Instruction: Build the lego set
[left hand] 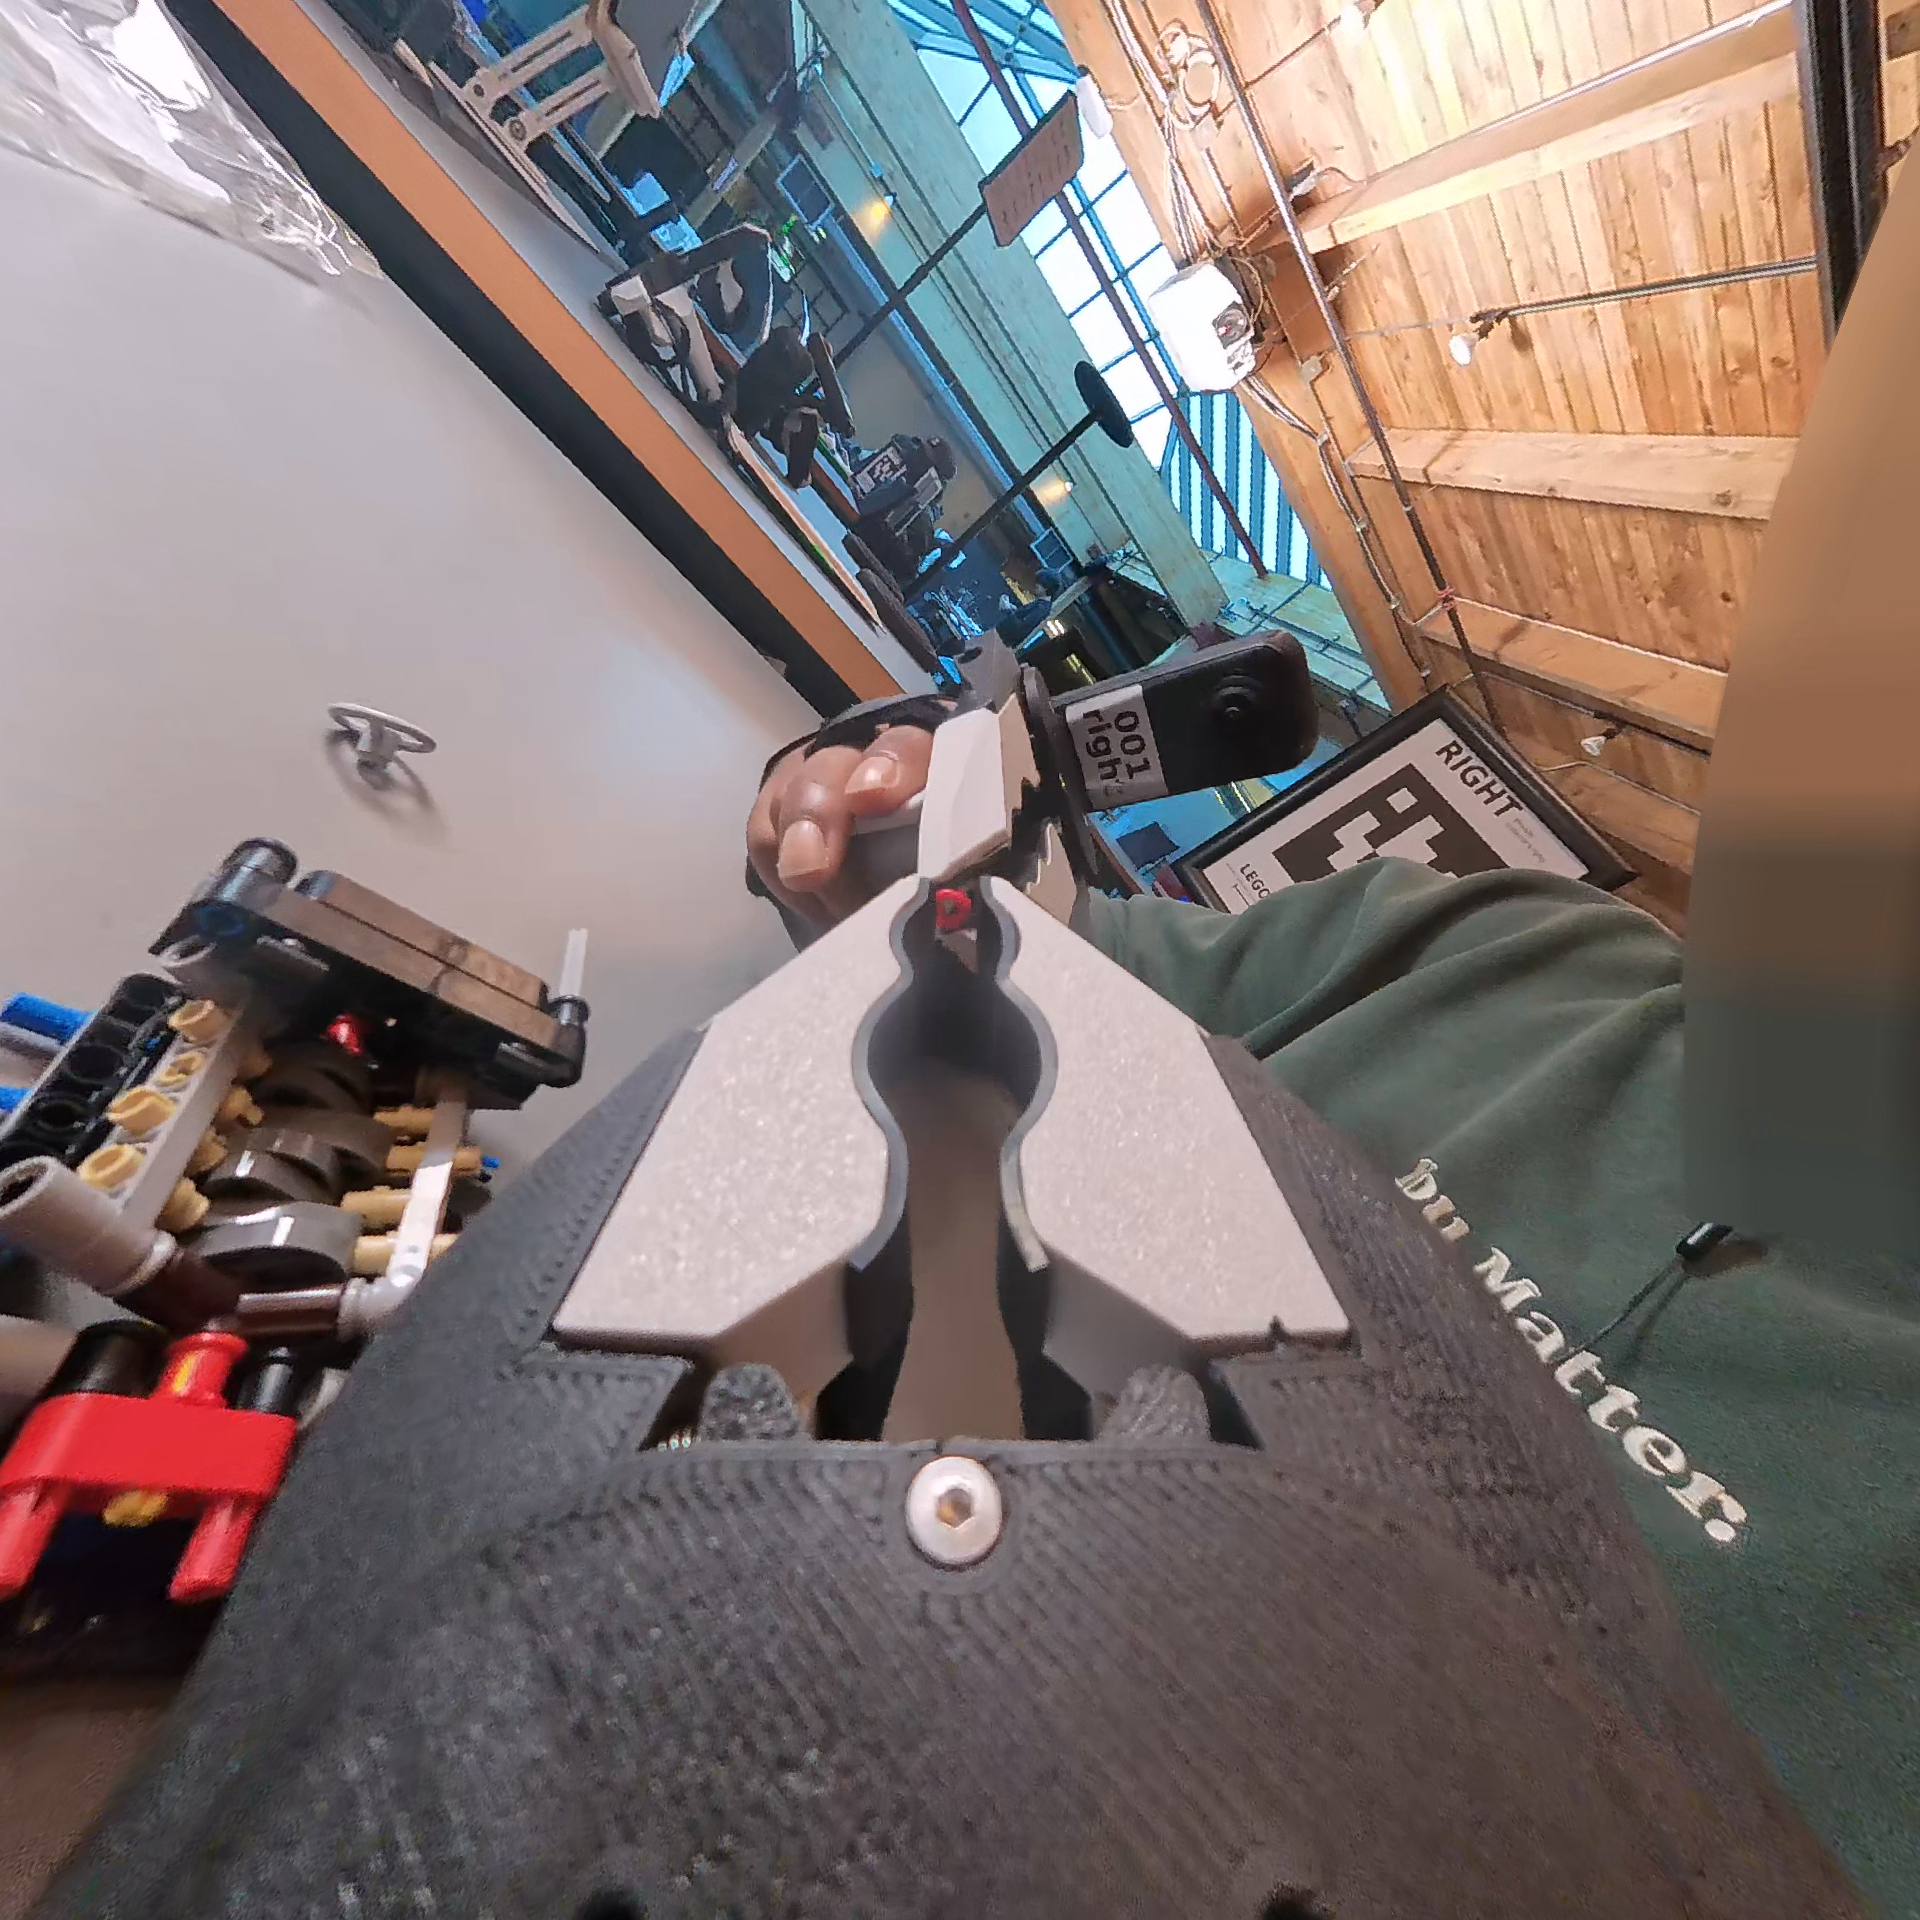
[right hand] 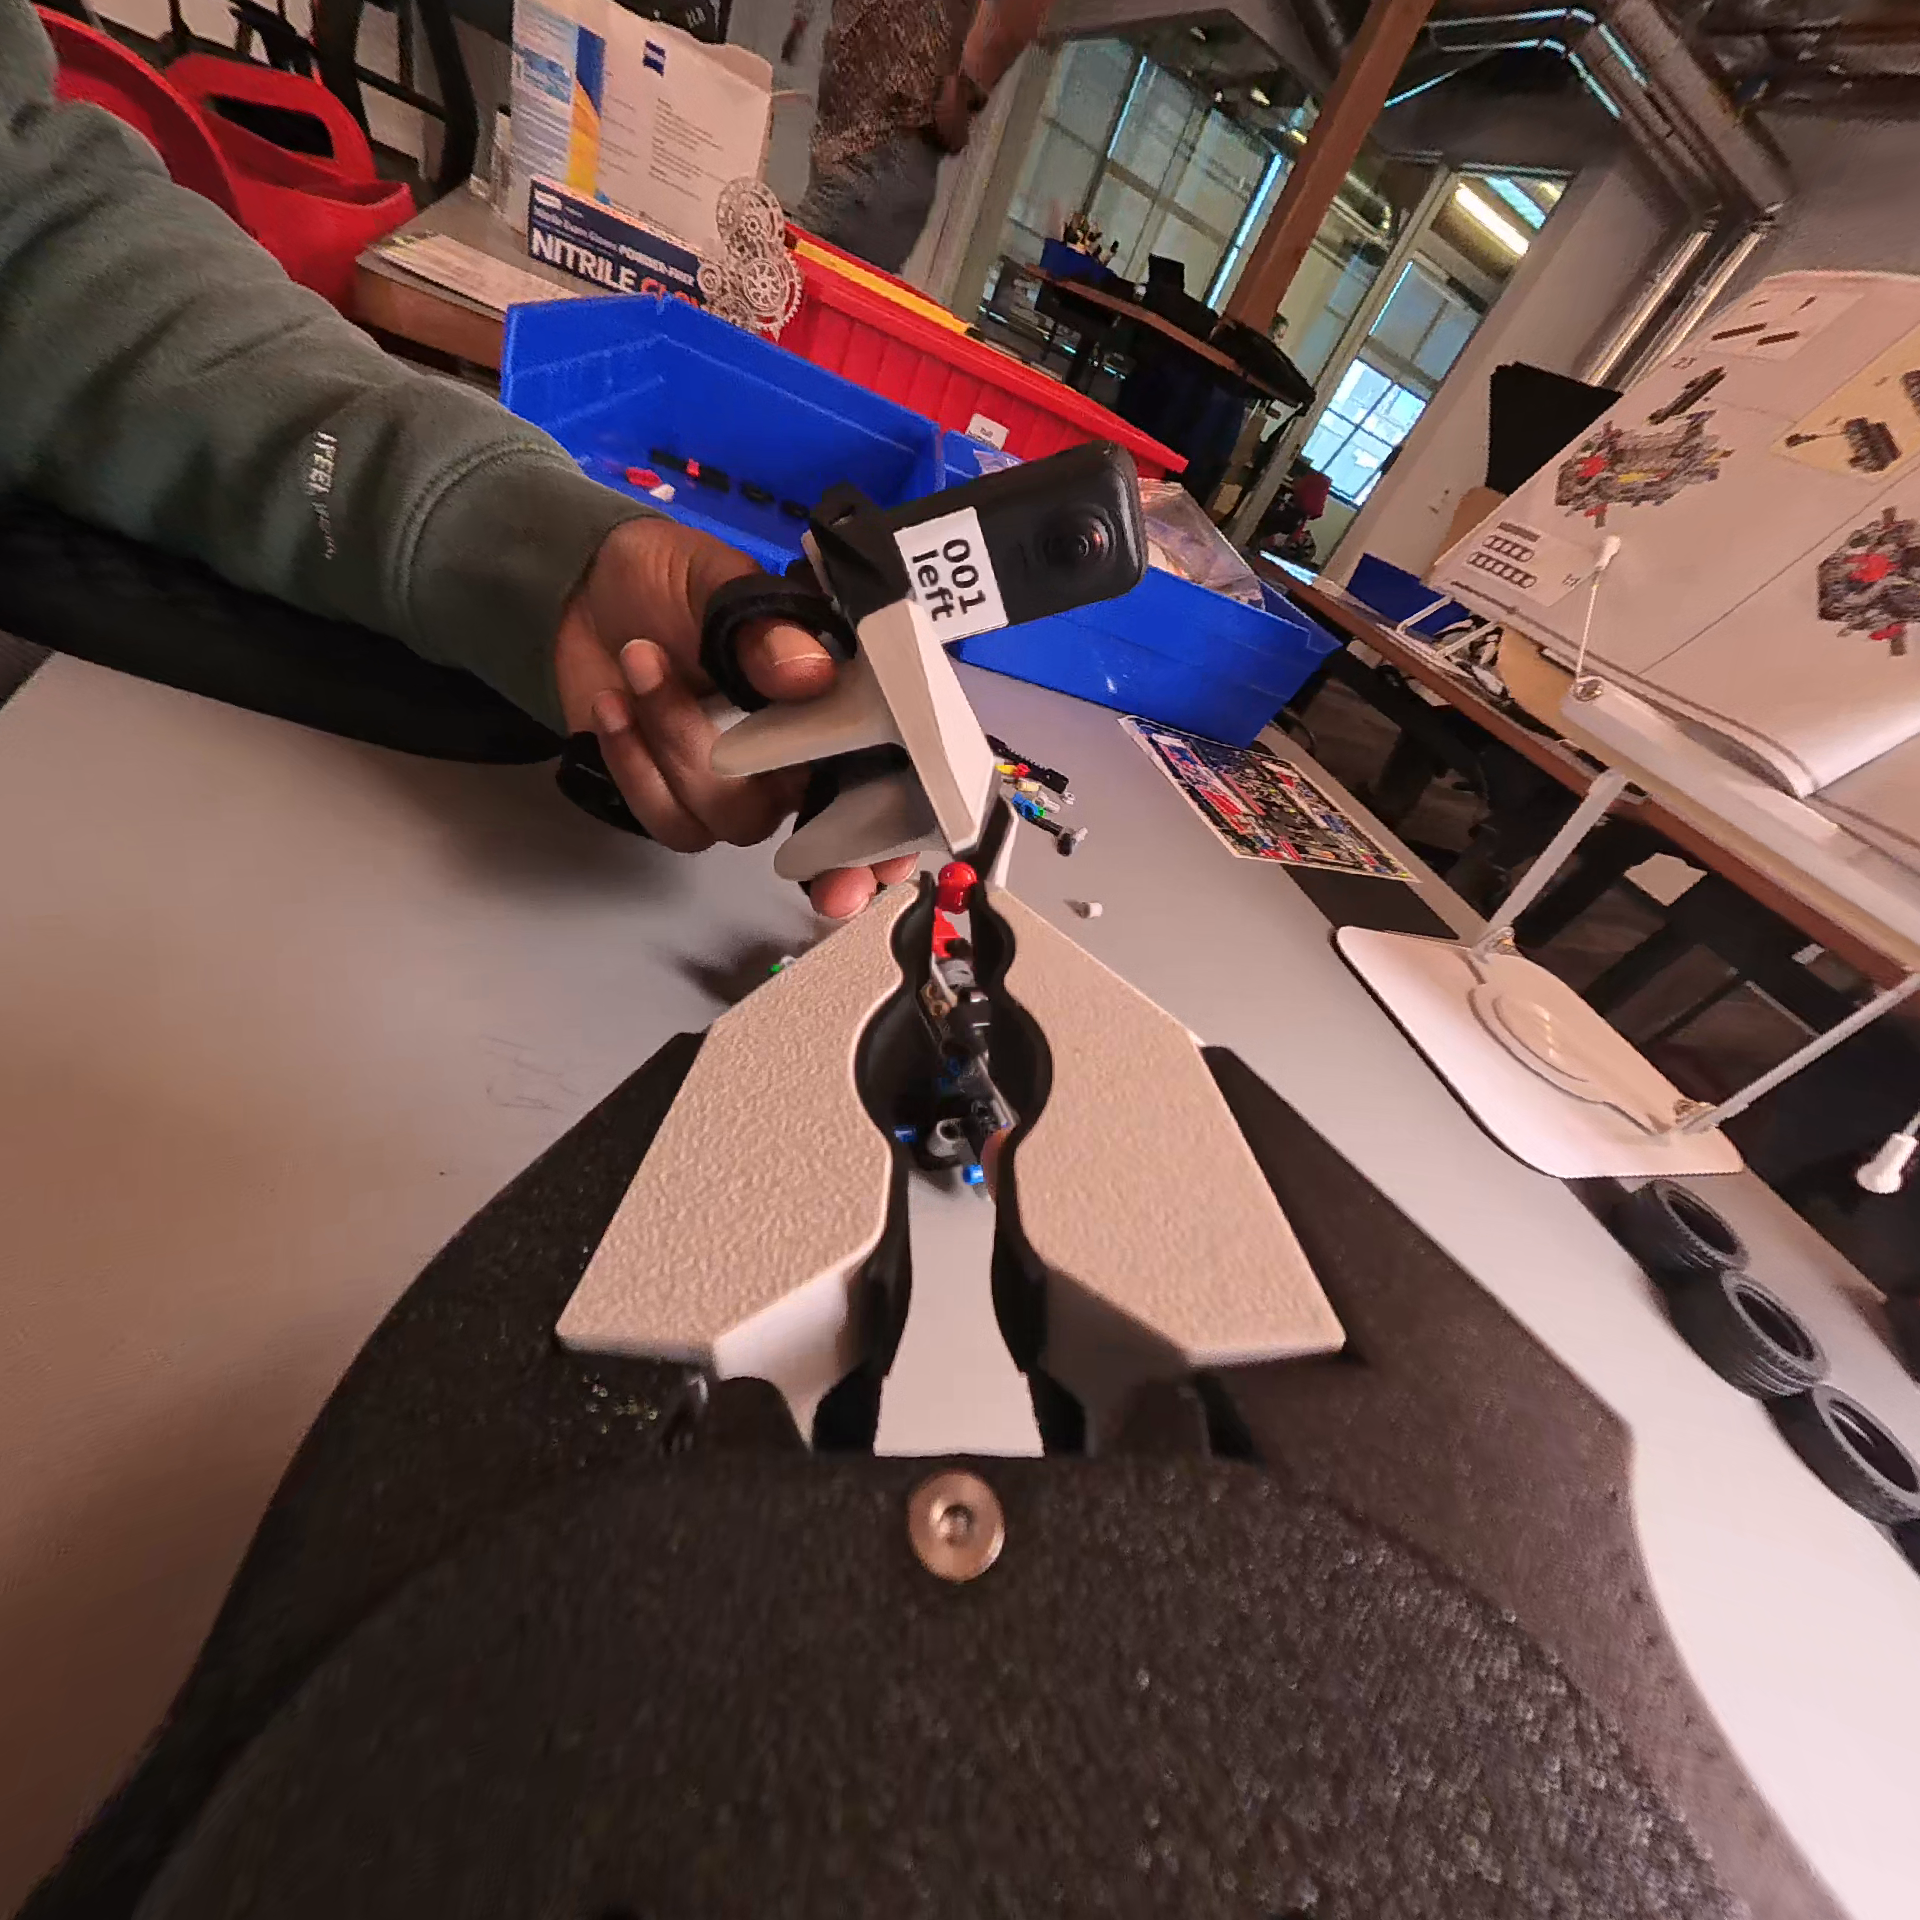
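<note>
While the grey worktop [right hand: 312, 987] fills the left of the right wrist view, the half-built lego model [left hand: 270, 1122] lies at lower left of the left wrist view. Both tools meet tip to tip at frame centre. The right hand-held gripper [right hand: 951, 914] appears clenched on a small red pin [right hand: 956, 883], its long axis seemingly running along the fingers; the left hand-held gripper [left hand: 951, 899] is nearly closed about the same pin, though actual contact cannot be told. The left sits nearer the model.
</note>
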`<state>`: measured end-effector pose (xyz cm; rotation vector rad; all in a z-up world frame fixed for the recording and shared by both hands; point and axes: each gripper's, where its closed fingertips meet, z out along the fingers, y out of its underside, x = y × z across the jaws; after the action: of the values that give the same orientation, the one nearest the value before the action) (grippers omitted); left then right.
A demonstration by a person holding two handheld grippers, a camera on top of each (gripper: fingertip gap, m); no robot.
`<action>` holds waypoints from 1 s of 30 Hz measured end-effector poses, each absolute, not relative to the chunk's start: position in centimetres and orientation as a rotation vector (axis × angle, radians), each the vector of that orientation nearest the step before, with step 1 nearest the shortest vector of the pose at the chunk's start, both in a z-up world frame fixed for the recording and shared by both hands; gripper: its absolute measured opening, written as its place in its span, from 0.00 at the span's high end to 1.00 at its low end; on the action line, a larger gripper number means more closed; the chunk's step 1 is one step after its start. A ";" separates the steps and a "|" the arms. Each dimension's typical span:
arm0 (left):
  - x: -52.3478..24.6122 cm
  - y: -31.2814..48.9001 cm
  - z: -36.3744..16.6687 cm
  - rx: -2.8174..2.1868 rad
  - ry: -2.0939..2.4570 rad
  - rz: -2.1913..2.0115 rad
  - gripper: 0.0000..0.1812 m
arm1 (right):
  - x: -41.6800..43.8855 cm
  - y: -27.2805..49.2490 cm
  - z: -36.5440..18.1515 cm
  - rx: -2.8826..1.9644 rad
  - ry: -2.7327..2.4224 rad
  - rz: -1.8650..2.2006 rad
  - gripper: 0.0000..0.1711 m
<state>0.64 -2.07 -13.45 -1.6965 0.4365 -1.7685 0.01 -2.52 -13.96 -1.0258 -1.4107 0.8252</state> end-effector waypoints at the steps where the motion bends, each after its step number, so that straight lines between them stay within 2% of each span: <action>1: 0.7 -2.2 -13.5 -1.699 0.450 -1.763 0.97 | 0.0 -2.6 -14.0 -1.024 -1.414 0.831 0.97; 11: 0.8 -2.3 -14.1 -1.728 0.466 -1.735 0.98 | 0.0 -2.9 -14.5 -1.040 -1.436 0.882 0.98; 13: 0.7 -2.1 -14.3 -1.742 0.458 -1.727 0.94 | 0.0 -2.9 -14.5 -1.038 -1.439 0.884 0.98; 30: 0.7 -2.2 -14.4 -1.738 0.390 -1.810 0.98 | -0.1 -2.9 -14.6 -1.031 -1.438 0.875 0.97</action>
<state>0.67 -2.22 -14.43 -1.7382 0.3898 -1.8097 -0.11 -2.92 -14.64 -1.0307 -1.4378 0.8752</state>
